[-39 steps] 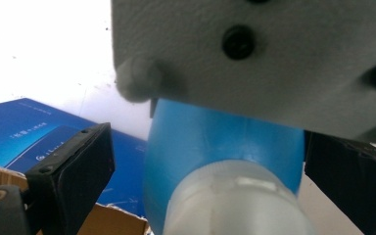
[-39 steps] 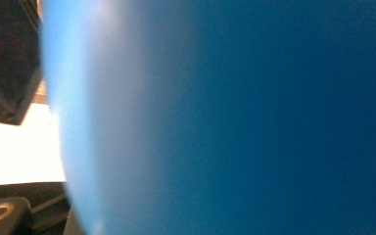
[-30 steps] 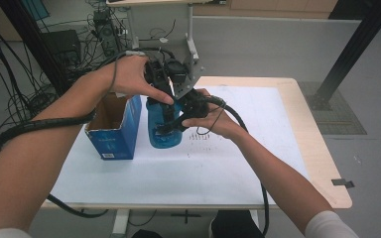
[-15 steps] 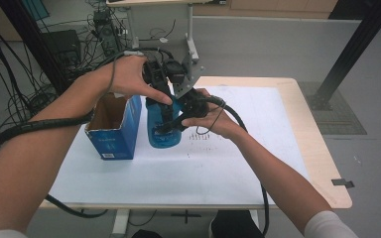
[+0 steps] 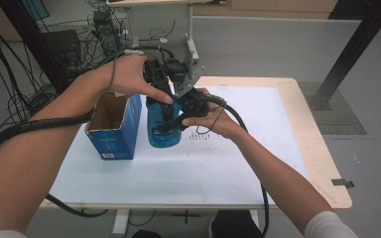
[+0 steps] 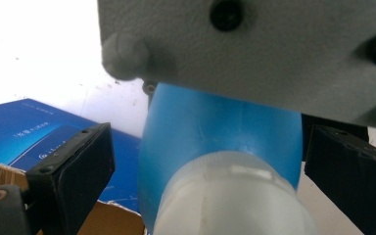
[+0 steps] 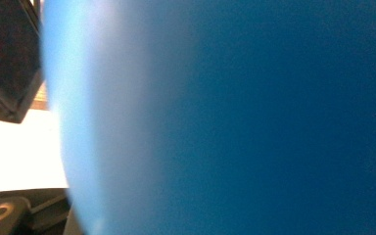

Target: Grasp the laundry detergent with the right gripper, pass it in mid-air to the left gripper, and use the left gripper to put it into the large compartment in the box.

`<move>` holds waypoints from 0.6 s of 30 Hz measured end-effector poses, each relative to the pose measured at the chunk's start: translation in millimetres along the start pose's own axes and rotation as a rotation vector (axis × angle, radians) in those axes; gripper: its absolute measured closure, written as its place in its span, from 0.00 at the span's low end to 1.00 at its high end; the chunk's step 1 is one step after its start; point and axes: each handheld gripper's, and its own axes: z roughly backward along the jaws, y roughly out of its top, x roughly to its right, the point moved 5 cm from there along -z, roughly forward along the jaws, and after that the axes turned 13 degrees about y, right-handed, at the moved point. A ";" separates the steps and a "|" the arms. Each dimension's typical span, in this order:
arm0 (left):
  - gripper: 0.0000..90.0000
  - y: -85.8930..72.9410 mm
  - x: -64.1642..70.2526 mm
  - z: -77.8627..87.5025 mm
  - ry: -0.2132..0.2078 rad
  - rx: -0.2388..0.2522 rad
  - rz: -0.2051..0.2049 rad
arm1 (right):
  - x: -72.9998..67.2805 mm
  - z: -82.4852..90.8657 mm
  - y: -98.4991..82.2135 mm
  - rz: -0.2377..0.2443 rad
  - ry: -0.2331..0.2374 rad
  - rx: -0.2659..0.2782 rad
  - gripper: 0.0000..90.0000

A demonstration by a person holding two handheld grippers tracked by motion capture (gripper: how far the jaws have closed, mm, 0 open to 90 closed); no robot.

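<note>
Even indoor light, soft shadows, mild softness overall.
Your right gripper view is a blurred blue bottle [image 7: 235, 117] (too close to focus); white table [image 6: 39, 49] overexposed.

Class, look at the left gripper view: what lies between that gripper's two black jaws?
The blue bottle and its whitish cap sit between the jaws of the left gripper, with a gap at each side; the blue box lies behind.

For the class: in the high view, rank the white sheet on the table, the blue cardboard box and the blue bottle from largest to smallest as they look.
1. White sheet.
2. Blue cardboard box.
3. Blue bottle, partly hidden by the grippers, so its lead under the box is unsure.
</note>
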 end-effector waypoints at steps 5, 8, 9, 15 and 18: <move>0.06 1.6 0.5 0.3 -0.002 0.014 0.002 | -0.3 0.6 -0.1 -0.002 0.001 0.000 0.49; 0.06 2.0 0.8 -0.2 -0.003 0.017 0.002 | -0.7 0.8 0.1 -0.003 0.003 0.002 0.49; 0.06 2.0 0.8 -0.1 -0.002 0.015 0.002 | -0.7 0.8 0.3 -0.002 0.002 0.002 0.49; 0.06 1.5 0.5 0.7 -0.002 0.016 0.001 | -0.7 0.9 0.5 0.000 0.002 0.003 0.49; 0.06 1.6 1.0 0.7 0.002 0.016 -0.001 | -1.2 0.4 0.7 0.001 0.004 0.002 0.49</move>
